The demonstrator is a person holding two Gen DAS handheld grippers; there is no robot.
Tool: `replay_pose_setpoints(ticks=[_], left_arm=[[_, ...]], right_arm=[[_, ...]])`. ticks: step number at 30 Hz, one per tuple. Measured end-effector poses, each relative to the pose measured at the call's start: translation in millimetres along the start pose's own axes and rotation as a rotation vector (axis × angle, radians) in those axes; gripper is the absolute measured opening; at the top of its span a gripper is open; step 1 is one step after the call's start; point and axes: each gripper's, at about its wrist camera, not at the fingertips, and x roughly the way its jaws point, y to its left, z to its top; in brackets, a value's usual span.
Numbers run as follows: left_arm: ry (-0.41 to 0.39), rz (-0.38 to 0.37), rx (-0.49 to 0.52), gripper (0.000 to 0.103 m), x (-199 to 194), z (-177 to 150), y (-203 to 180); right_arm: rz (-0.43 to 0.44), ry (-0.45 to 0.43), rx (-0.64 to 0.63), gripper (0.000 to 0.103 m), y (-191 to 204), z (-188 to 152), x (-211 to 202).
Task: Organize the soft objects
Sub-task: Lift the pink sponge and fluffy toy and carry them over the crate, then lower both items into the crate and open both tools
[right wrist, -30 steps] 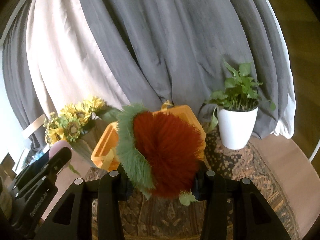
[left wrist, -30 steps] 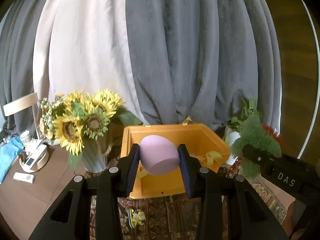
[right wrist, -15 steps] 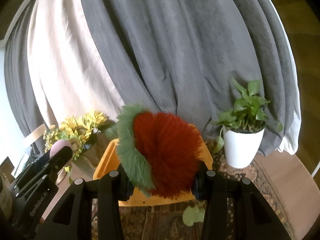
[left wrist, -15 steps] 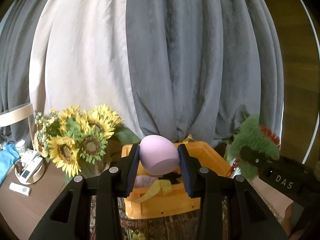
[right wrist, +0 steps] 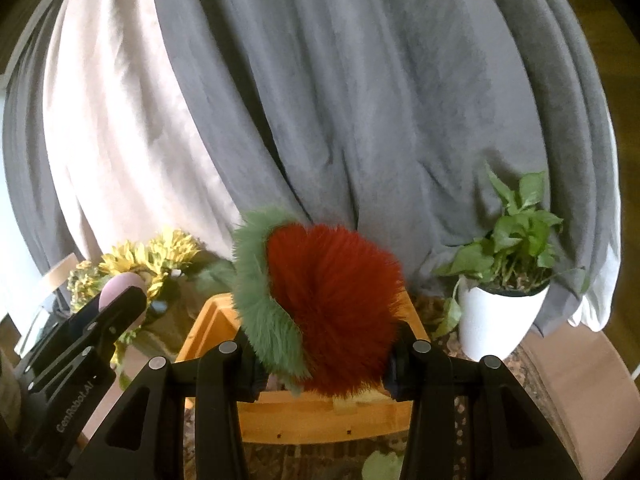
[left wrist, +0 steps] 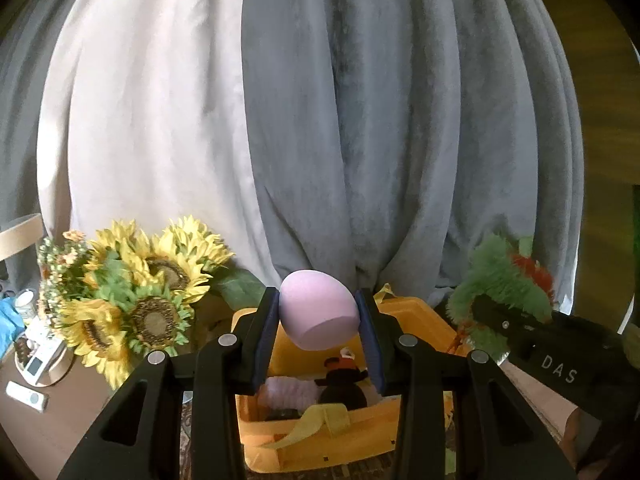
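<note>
Against the grey and white curtains, your view has tilted up while each tool stays clamped: the left tool (left wrist: 319, 322) on the smooth lilac foam egg (left wrist: 318, 314), the right tool (right wrist: 325, 356) on the shaggy red-and-green plush (right wrist: 320, 300), both now poised at the near side of the yellow plastic bin (left wrist: 420, 316), ready to drop.

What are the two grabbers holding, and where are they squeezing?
The left gripper pinches a lilac egg-shaped squishy by its sides. The right gripper clamps a red-and-green furry plush across its lower part.

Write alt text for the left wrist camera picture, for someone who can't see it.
The left hand-held gripper clamps a smooth lilac egg-shaped foam toy above an open yellow plastic bin holding other soft toys. At right, the right hand-held gripper holds a fuzzy green and red plush; sunflowers stand at left before grey and white curtains.
</note>
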Motion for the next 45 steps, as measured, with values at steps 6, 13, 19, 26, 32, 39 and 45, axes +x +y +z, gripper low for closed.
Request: replay_pose_setpoints(ticks=[6,13,19,26,32,39,45], left_arm=[[0.04,0.018,0.021,0.038,30.6,-1.2,1.7],[0.102,0.029,0.03,0.038,65.7,-12.4,4.4],[0.174,0.016,0.022,0.038,90.2,-24.3,9.2],[0.247,0.011,0.026,0.038,111.0,-37.7,12.0],[0.294,0.018,0.046,0.039,125.2,-47.8,11.9],[0.333,0.025,0.03,0.041,135.0,-55.6,12.3],[0.339,0.022,0.024,0.055,134.4,-57.6,12.9]], right_arm=[[-0.002,0.043,-0.009,0.045,-1.5,0.4,32.5],[-0.015,0.11,-0.009,0.045,-7.3,-4.7,70.6],[-0.017,0.188,0.0,0.045,-12.4,-12.9,101.7],[-0.017,0.279,0.002,0.045,-16.0,-25.1,131.6],[-0.028,0.331,-0.02,0.046,-15.2,-30.0,148.8],[-0.044,0.368,-0.027,0.055,-16.7,-29.6,157.4],[-0.043,0.356,-0.025,0.058,-16.6,-28.9,154.9]])
